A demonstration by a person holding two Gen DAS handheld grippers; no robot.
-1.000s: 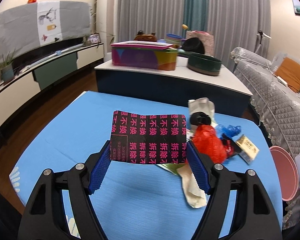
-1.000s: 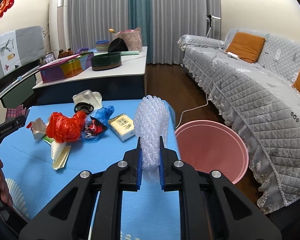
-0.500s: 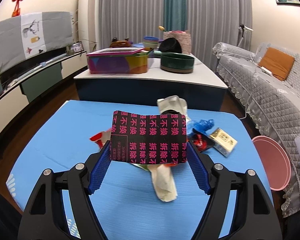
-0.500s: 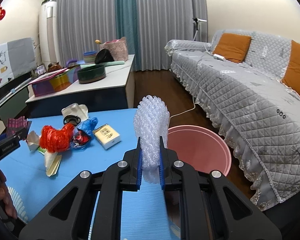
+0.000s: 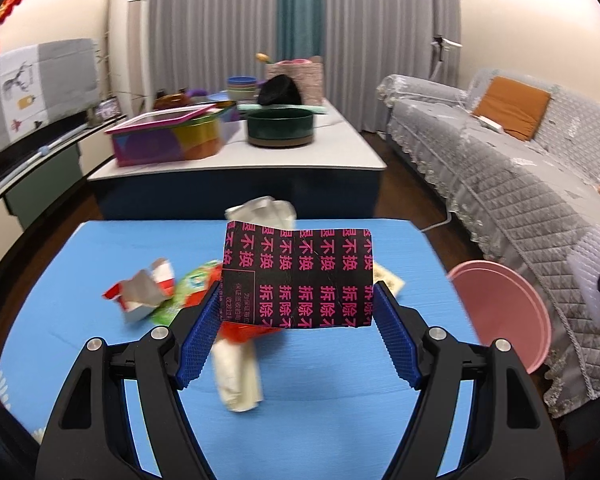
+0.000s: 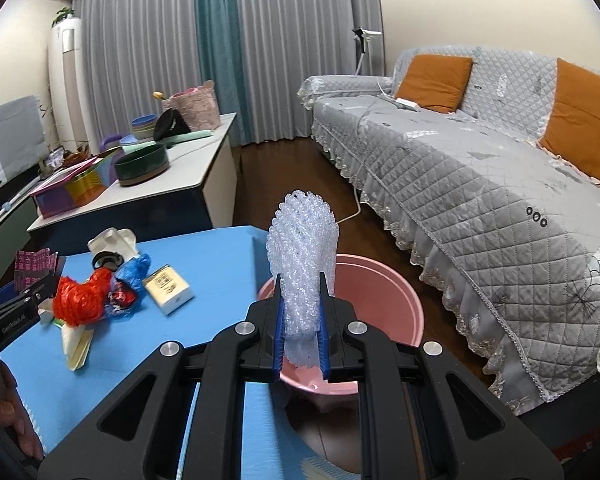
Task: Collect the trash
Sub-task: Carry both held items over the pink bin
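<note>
Black wrapper (image 5: 298, 274) in left claw (image 5: 298, 334) hides red bag (image 6: 80, 300) w/ other trash.

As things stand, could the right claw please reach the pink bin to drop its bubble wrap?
Probably yes. The right claw, shut on the bubble wrap, hangs at the pink bin's near rim, and nothing shows between them; the bin mouth is open.

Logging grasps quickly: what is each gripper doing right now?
Left gripper: shut on the black card.
Right gripper: shut on the bubble wrap, above the pink bin.
</note>
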